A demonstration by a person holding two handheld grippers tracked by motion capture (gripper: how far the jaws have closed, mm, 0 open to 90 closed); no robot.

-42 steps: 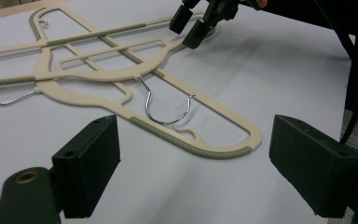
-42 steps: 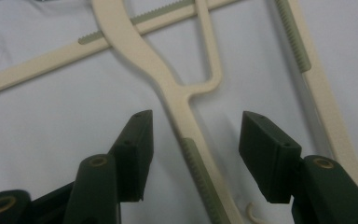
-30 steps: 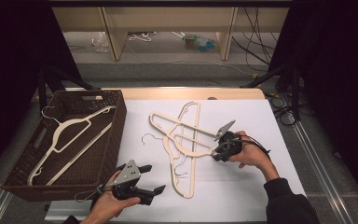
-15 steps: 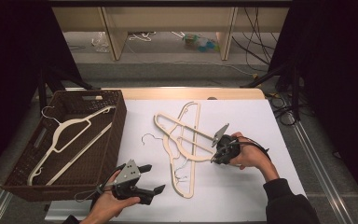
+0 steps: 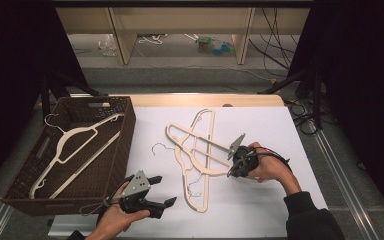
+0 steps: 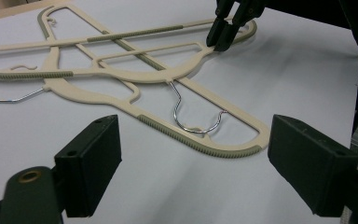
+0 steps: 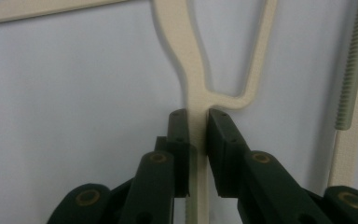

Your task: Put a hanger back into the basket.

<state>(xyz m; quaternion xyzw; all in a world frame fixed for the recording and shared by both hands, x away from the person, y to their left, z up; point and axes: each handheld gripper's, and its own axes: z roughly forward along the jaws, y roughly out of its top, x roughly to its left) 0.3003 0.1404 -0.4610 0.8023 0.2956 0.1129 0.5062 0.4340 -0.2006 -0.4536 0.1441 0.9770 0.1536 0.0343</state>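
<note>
A basket (image 5: 125,130) with one hanger sits left of the left gripper (image 5: 161,200), whose jaws gape empty above the table (image 5: 270,130). Right of it, the right gripper (image 5: 231,169) has just clamped a hanger (image 5: 192,160) arm, atop two others.

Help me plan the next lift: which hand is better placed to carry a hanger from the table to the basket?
Right, probably. The right gripper is shut on a cream hanger, while the left gripper sits open and empty, though nearer the basket.
</note>
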